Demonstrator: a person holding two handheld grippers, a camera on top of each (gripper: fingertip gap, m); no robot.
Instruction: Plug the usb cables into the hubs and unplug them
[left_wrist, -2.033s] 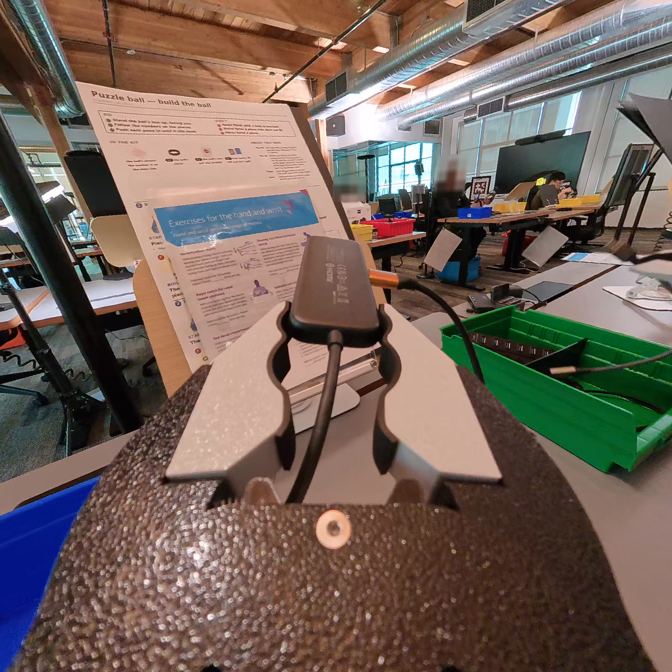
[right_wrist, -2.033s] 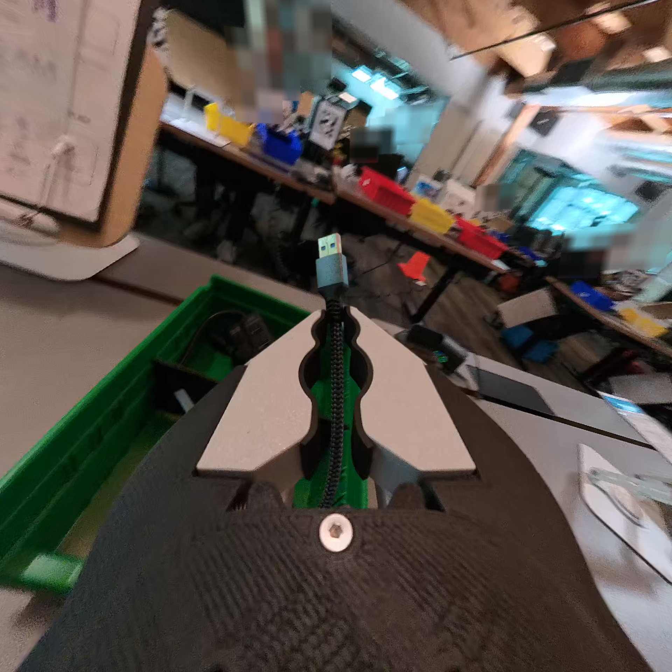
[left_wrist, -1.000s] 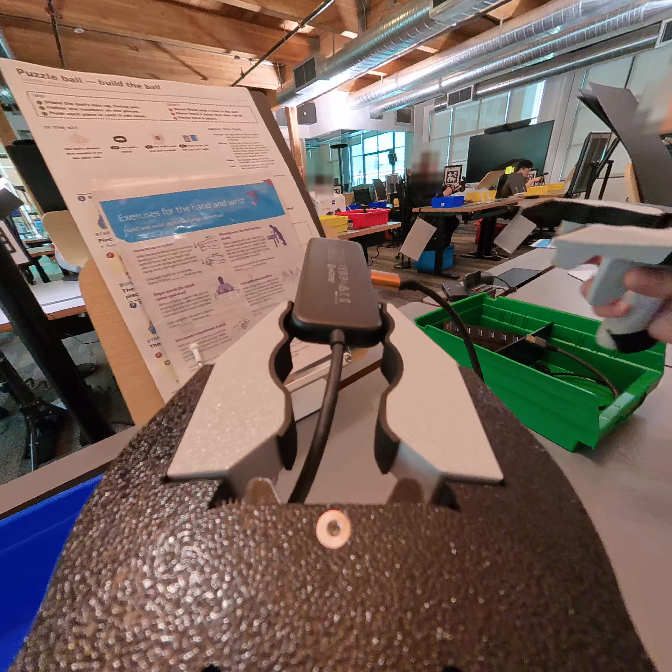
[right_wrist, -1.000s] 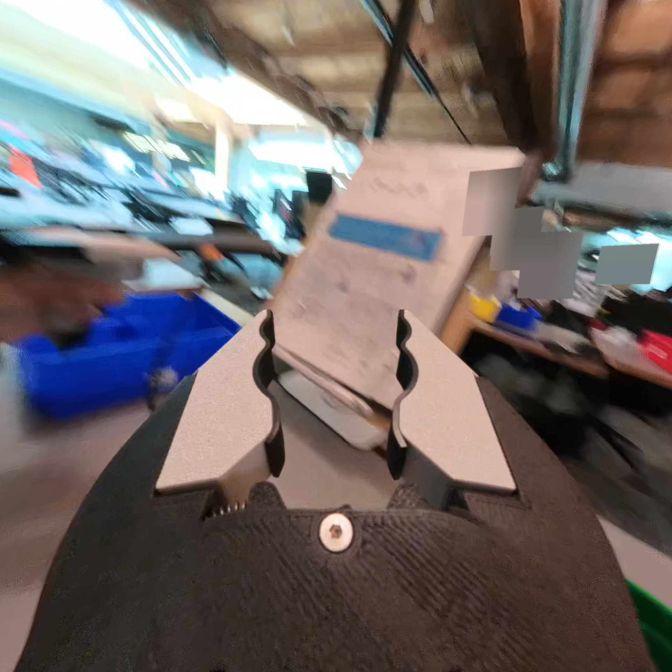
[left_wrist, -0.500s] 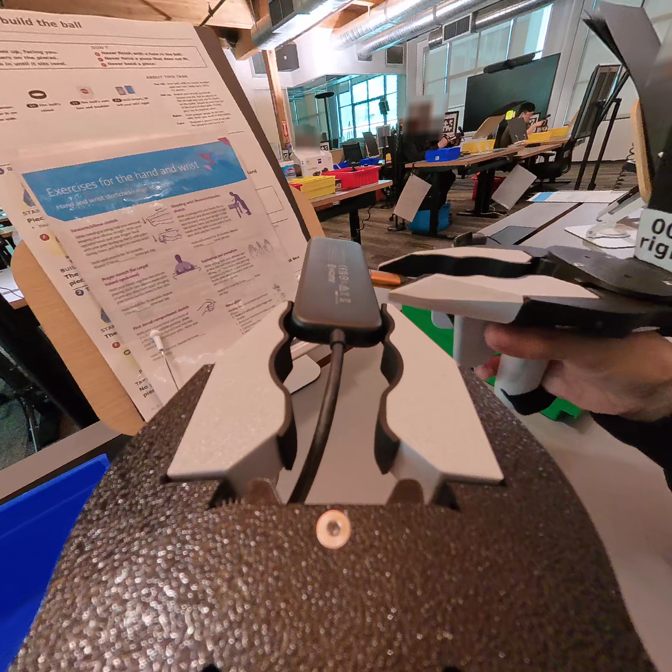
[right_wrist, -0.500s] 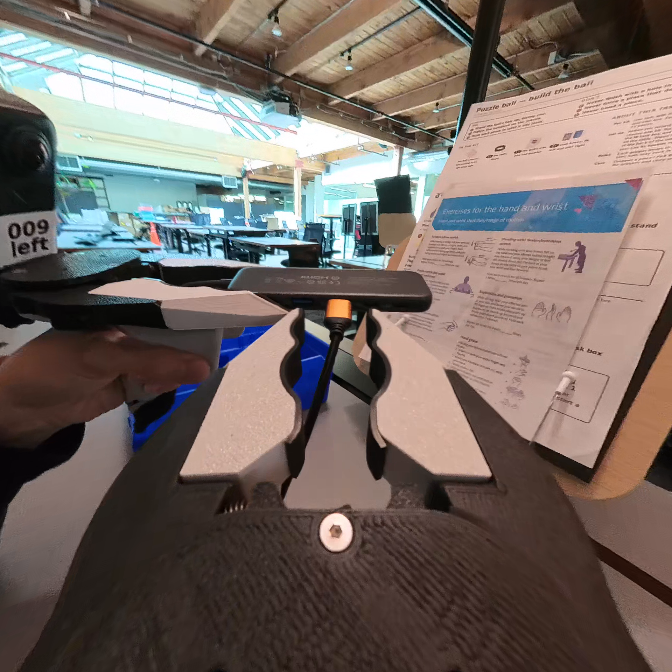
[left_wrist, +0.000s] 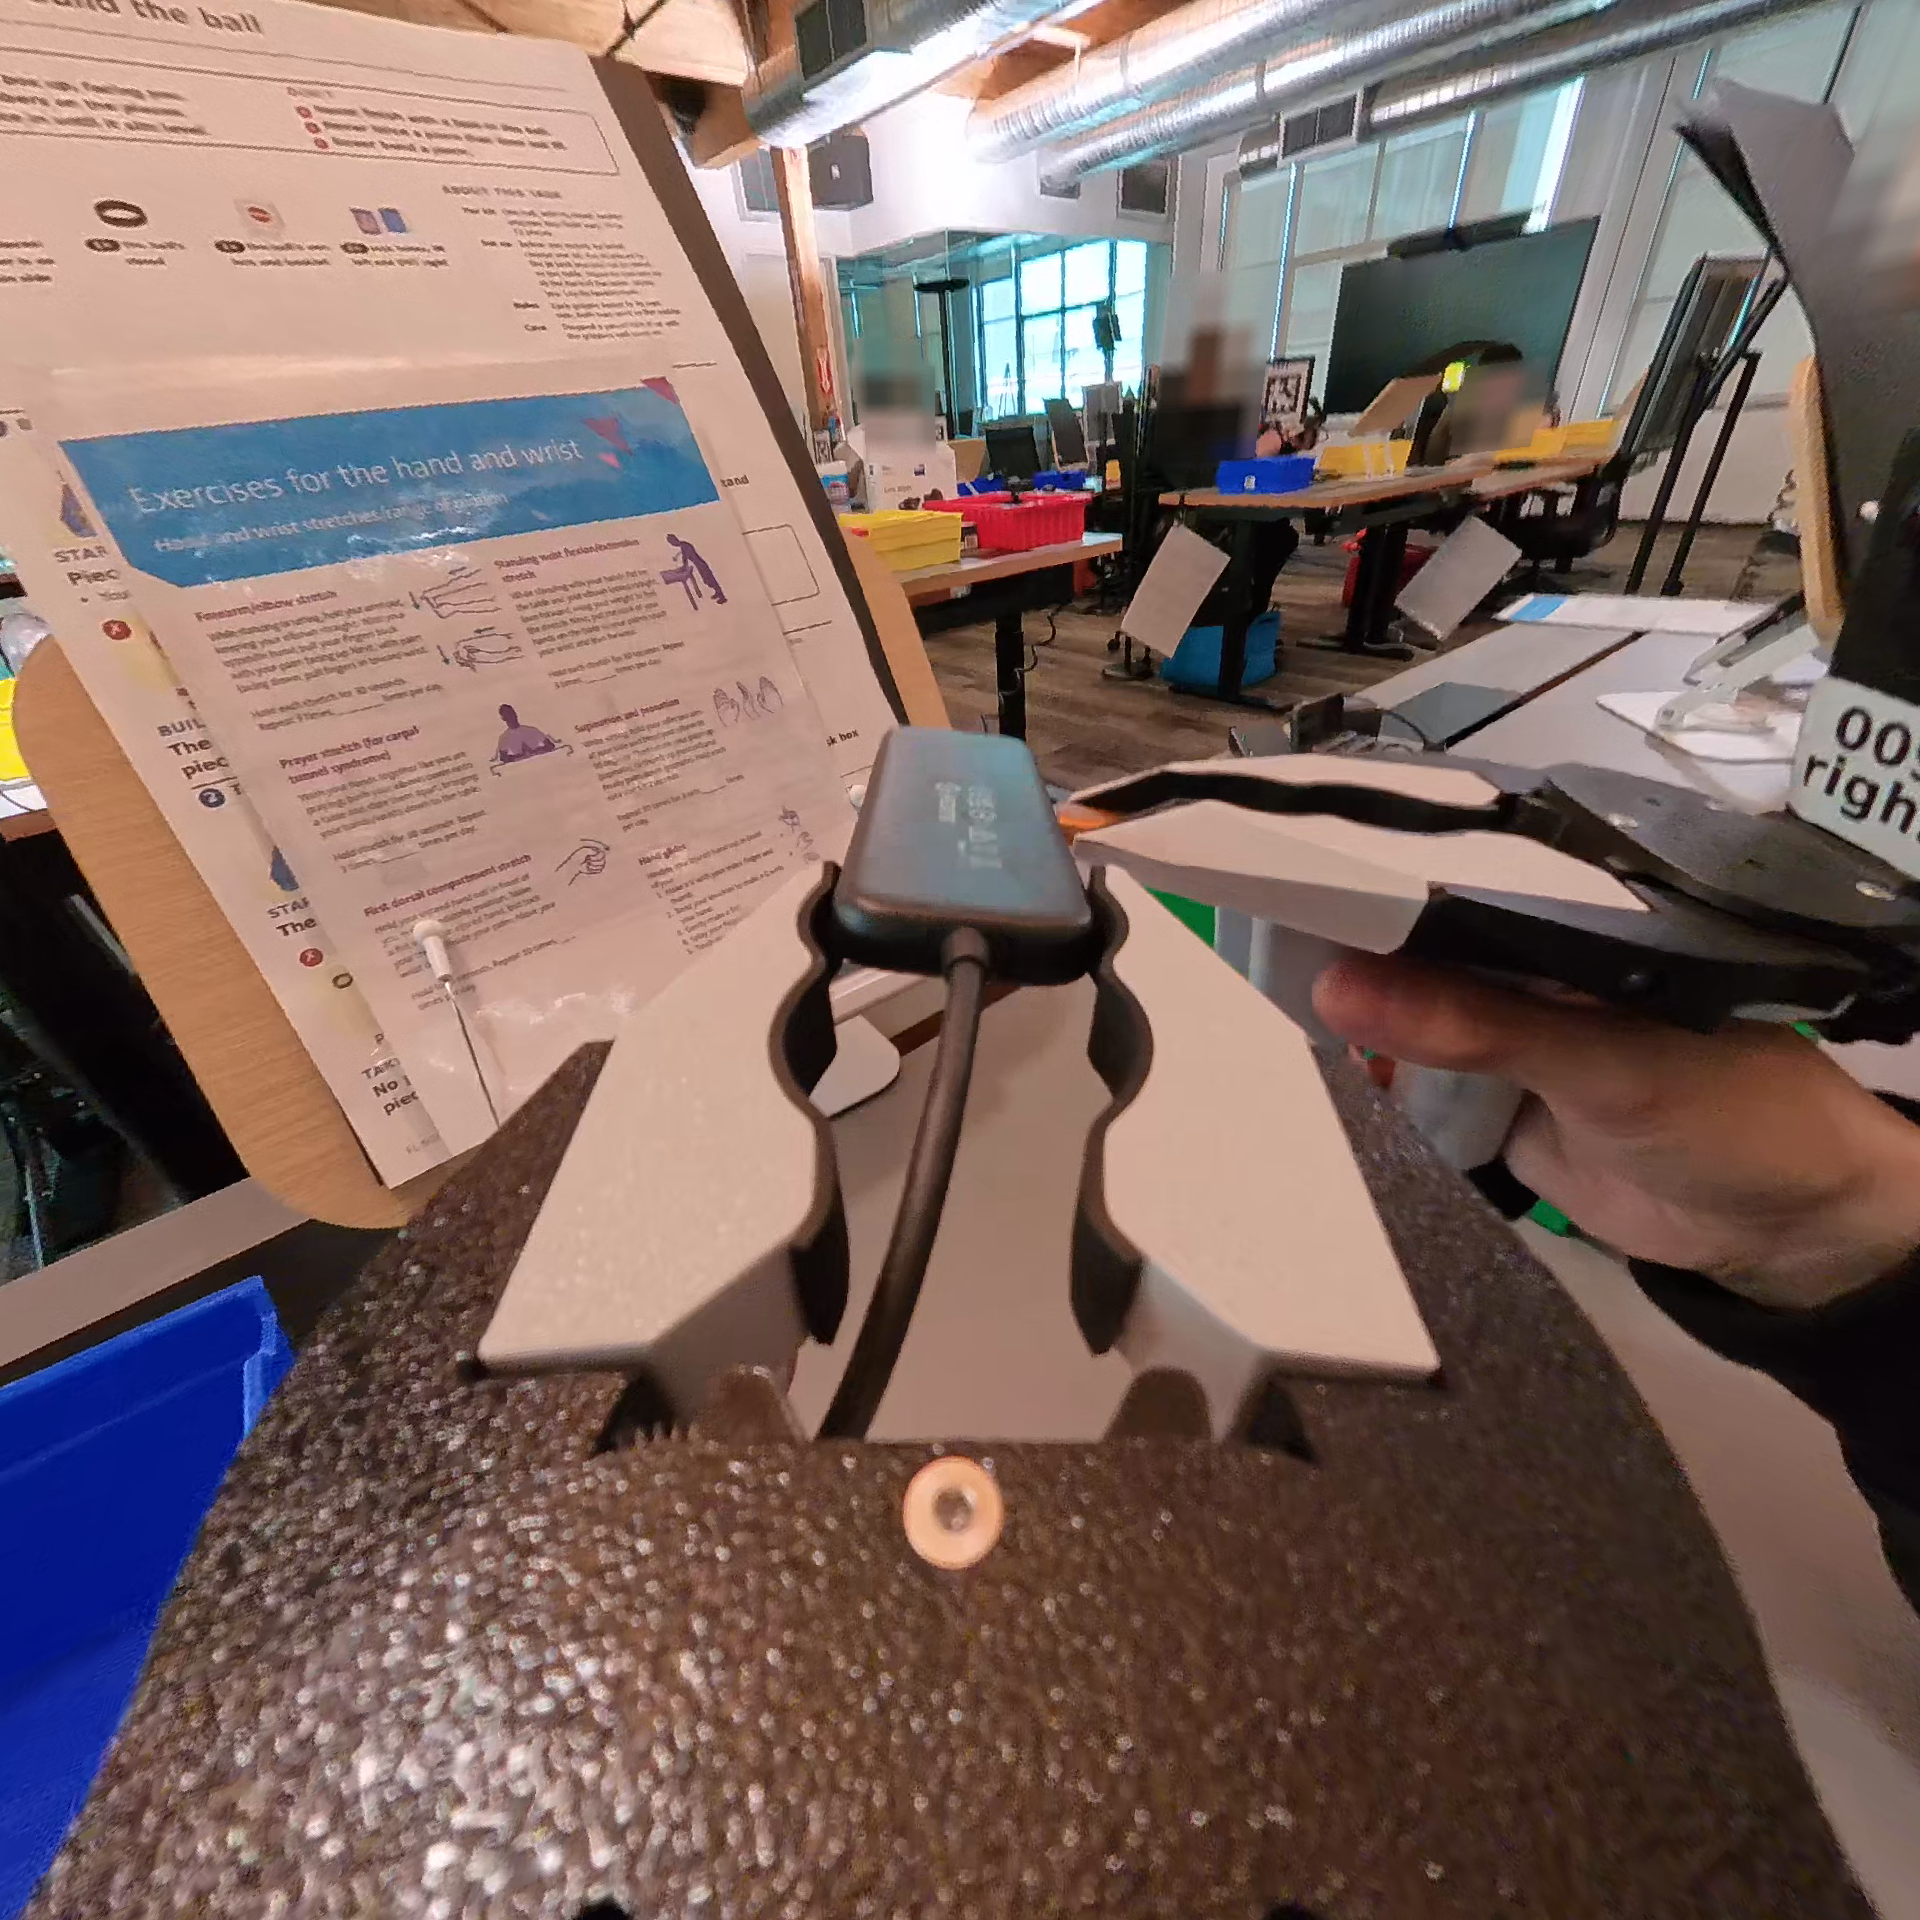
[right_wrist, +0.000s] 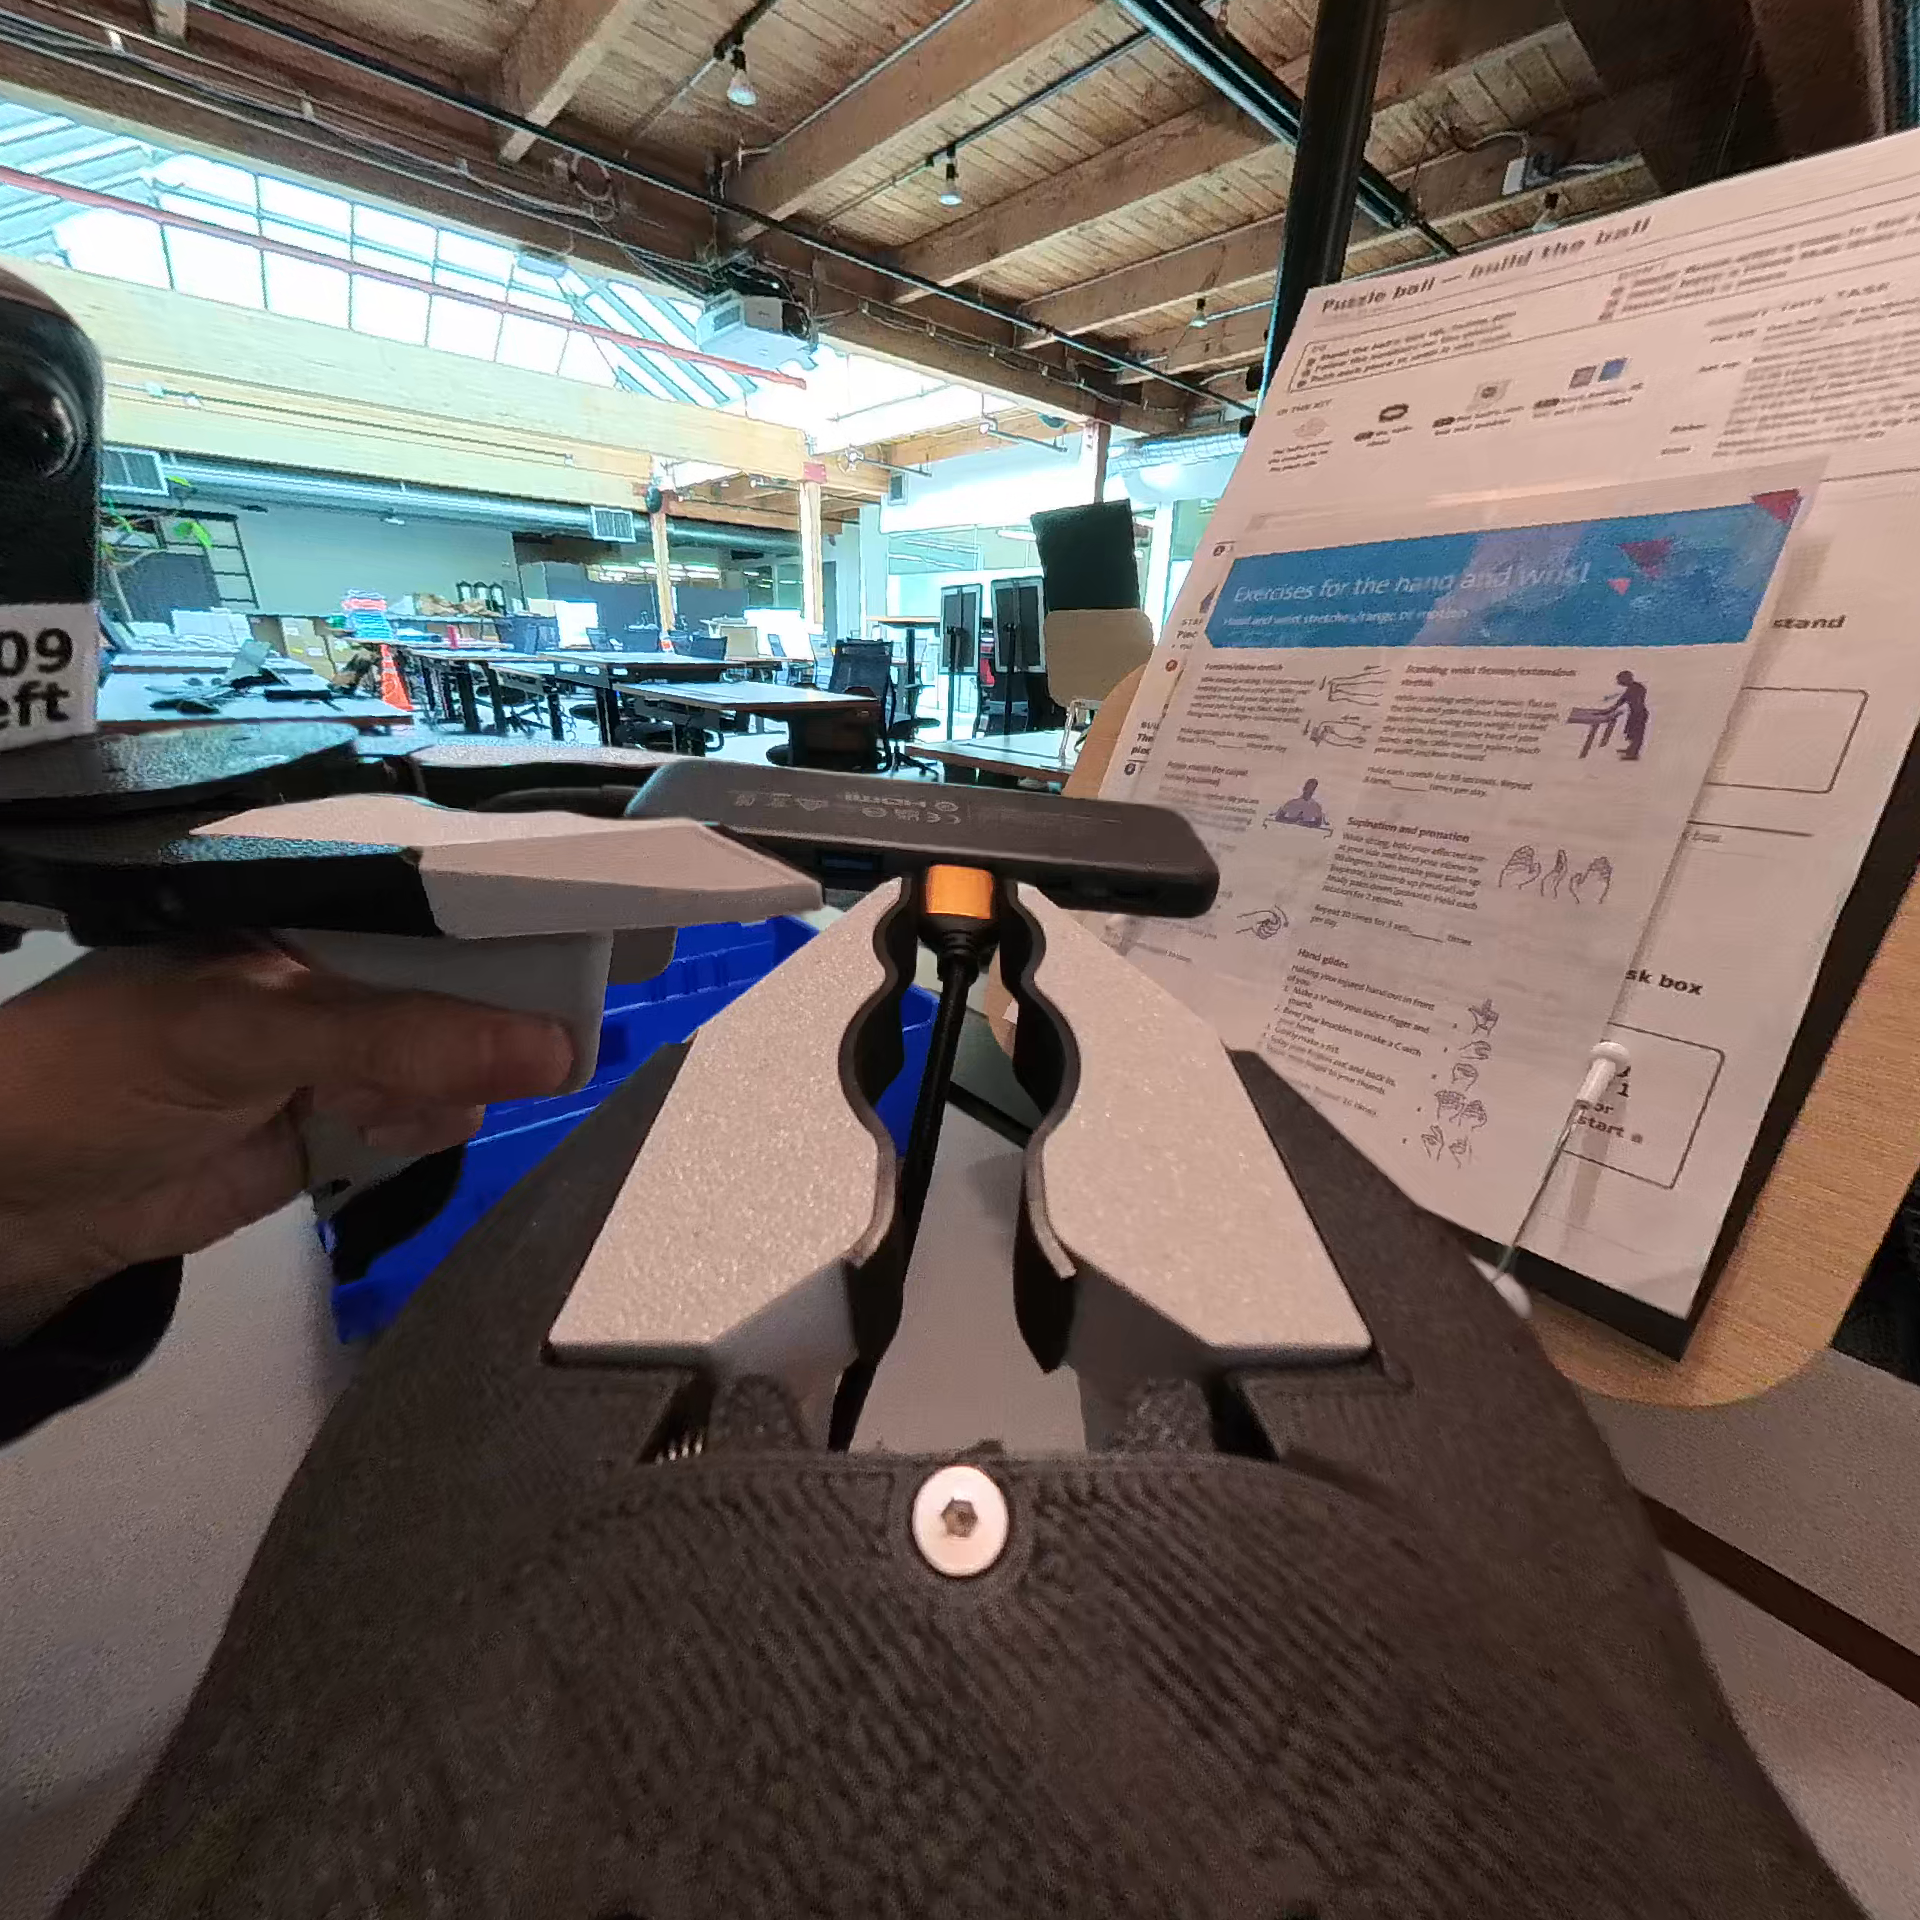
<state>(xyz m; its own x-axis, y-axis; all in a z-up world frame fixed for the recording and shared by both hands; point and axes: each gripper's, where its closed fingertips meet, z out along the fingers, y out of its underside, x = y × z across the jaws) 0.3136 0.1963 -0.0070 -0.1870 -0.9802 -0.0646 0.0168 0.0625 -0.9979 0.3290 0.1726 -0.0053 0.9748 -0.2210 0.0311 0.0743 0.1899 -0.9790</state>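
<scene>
While the left gripper (left_wrist: 958, 914) clamps the near end of a dark, flat hub (left_wrist: 958, 831) between its two grey fingers, the hub juts forward, held up above the grey table (left_wrist: 1704, 1455). The hub's own black lead (left_wrist: 925, 1153) runs back between the fingers toward the gripper body.

The right gripper (right_wrist: 958, 914) meets the hub from the side, at right angles to the left one. Its fingers have closed to a narrow gap on the orange plug (right_wrist: 958, 891) of a black cable (right_wrist: 930, 1091); the plug sits seated in a port on the hub's (right_wrist: 925, 821) long edge, and the cable hangs down between the fingers. In the left wrist view the right gripper (left_wrist: 1081, 821) shows from the side, its tips touching the hub's right edge, with a person's hand (left_wrist: 1621, 1132) around its handle. In the right wrist view the left gripper (right_wrist: 769, 883) and the hand (right_wrist: 208, 1091) that holds it enter from the left.

Behind the hub stands a wooden board (left_wrist: 166, 935) with printed sheets (left_wrist: 436, 665) on it. A blue bin (left_wrist: 114, 1507) lies at the lower left of the left wrist view, and a sliver of green bin (left_wrist: 1195, 920) shows below the right gripper.
</scene>
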